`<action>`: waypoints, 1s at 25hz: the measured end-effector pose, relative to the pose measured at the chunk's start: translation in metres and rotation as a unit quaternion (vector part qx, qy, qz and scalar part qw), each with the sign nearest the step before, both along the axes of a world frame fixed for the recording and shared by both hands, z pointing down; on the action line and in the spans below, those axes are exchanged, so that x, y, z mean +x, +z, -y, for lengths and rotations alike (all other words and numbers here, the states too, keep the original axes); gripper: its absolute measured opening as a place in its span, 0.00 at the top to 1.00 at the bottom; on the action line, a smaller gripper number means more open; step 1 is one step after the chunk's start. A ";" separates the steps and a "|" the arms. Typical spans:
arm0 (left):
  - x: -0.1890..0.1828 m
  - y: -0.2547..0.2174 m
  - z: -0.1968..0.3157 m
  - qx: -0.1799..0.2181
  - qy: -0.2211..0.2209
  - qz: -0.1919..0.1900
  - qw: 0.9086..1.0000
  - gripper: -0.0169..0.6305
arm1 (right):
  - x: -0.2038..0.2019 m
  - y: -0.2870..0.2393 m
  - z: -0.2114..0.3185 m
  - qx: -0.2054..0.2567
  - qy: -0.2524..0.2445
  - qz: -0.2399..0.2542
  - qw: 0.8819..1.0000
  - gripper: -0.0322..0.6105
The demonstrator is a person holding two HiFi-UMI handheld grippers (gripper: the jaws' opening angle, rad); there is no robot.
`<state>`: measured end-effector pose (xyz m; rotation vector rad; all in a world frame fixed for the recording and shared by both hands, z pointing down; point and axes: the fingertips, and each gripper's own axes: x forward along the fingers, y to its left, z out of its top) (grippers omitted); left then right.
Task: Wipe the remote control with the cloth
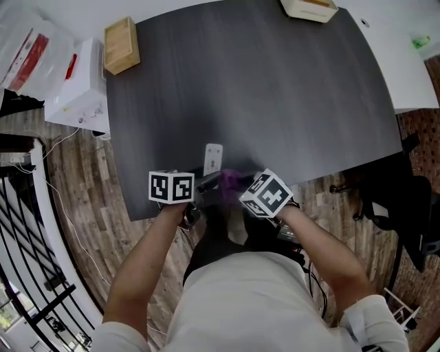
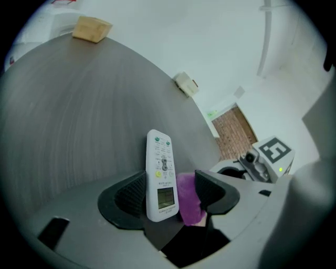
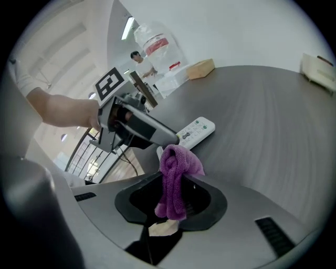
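Dark table (image 1: 275, 89); left gripper (image 2: 170, 192) tight on white remote control (image 2: 161, 173), right gripper (image 3: 172, 198) on purple cloth (image 3: 176, 171).

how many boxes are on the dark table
2: a wooden box at the far left corner of the dark table, and a cream box at its far edge, partly cut off by the frame. Others could lie out of view.

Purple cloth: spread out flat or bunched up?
Bunched up: the cloth is a crumpled wad pinched between the right gripper's jaws.
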<state>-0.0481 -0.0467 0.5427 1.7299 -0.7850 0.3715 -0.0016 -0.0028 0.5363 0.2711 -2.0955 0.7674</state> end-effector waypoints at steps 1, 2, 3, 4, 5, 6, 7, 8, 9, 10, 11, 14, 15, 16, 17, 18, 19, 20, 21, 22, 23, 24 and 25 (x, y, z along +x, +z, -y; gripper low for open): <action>0.000 -0.002 0.002 -0.002 -0.017 -0.013 1.000 0.53 | 0.000 0.001 -0.004 -0.003 -0.006 0.002 1.000 0.78; 0.000 -0.003 0.005 -0.004 -0.033 -0.026 0.999 0.53 | -0.001 0.001 -0.006 0.000 -0.014 0.002 1.000 0.78; 0.000 -0.004 0.007 -0.003 -0.044 -0.034 0.998 0.53 | -0.003 0.002 -0.009 0.004 -0.024 0.003 1.000 0.78; 0.001 -0.005 0.008 -0.002 -0.049 -0.036 0.998 0.53 | -0.005 0.001 -0.013 0.006 -0.038 0.004 0.999 0.78; 0.001 -0.005 0.009 0.000 -0.050 -0.036 0.998 0.53 | -0.007 0.000 -0.021 0.004 -0.059 0.008 0.998 0.78; 0.001 -0.005 0.009 0.001 -0.048 -0.036 0.998 0.53 | -0.009 -0.002 -0.030 -0.003 -0.083 0.014 0.996 0.78; 0.001 -0.006 0.009 0.004 -0.043 -0.035 0.998 0.53 | -0.011 -0.005 -0.041 -0.010 -0.106 0.023 0.994 0.78; 0.000 -0.008 0.008 0.010 -0.031 -0.030 0.999 0.53 | -0.012 -0.007 -0.050 -0.015 -0.124 0.031 0.992 0.78; -0.001 -0.009 0.008 0.021 -0.012 -0.019 1.000 0.53 | -0.012 -0.009 -0.056 -0.017 -0.132 0.038 0.990 0.78; -0.004 -0.012 0.008 0.037 0.016 -0.001 0.999 0.53 | -0.010 -0.011 -0.058 -0.015 -0.132 0.042 0.990 0.78; -0.008 -0.015 0.008 0.060 0.052 0.023 0.997 0.53 | -0.008 -0.012 -0.057 -0.013 -0.126 0.045 0.991 0.78; -0.021 -0.030 0.008 0.174 0.222 0.140 0.949 0.53 | 0.002 -0.015 -0.044 -0.004 -0.096 0.051 0.994 0.78; -0.025 -0.033 0.009 0.222 0.297 0.190 0.909 0.53 | 0.006 -0.016 -0.038 -0.001 -0.085 0.051 0.995 0.78; -0.026 -0.035 0.008 0.269 0.375 0.239 0.854 0.53 | 0.011 -0.017 -0.033 0.002 -0.073 0.051 0.996 0.78; -0.026 -0.035 0.007 0.310 0.452 0.282 0.787 0.53 | 0.016 -0.018 -0.027 0.005 -0.060 0.050 0.997 0.78; -0.025 -0.033 0.006 0.345 0.521 0.317 0.713 0.53 | 0.022 -0.018 -0.021 0.008 -0.047 0.048 0.998 0.78; -0.022 -0.029 0.006 0.373 0.582 0.341 0.637 0.53 | 0.028 -0.019 -0.016 0.010 -0.034 0.046 0.998 0.78; -0.020 -0.024 0.005 0.396 0.634 0.357 0.561 0.53 | 0.034 -0.019 -0.012 0.012 -0.021 0.045 0.999 0.78; -0.017 -0.019 0.005 0.413 0.678 0.364 0.487 0.53 | 0.040 -0.020 -0.008 0.014 -0.008 0.044 0.999 0.78; -0.015 -0.014 0.004 0.426 0.714 0.365 0.420 0.52 | 0.045 -0.021 -0.005 0.017 0.003 0.043 0.999 0.78; -0.013 -0.009 0.003 0.434 0.743 0.360 0.362 0.51 | 0.051 -0.021 -0.003 0.020 0.013 0.041 0.999 0.78; -0.011 -0.005 0.001 0.438 0.766 0.352 0.313 0.50 | 0.056 -0.022 -0.001 0.022 0.023 0.041 0.999 0.78; -0.010 -0.001 -0.001 0.439 0.785 0.342 0.272 0.47 | 0.060 -0.022 0.000 0.024 0.031 0.040 0.998 0.78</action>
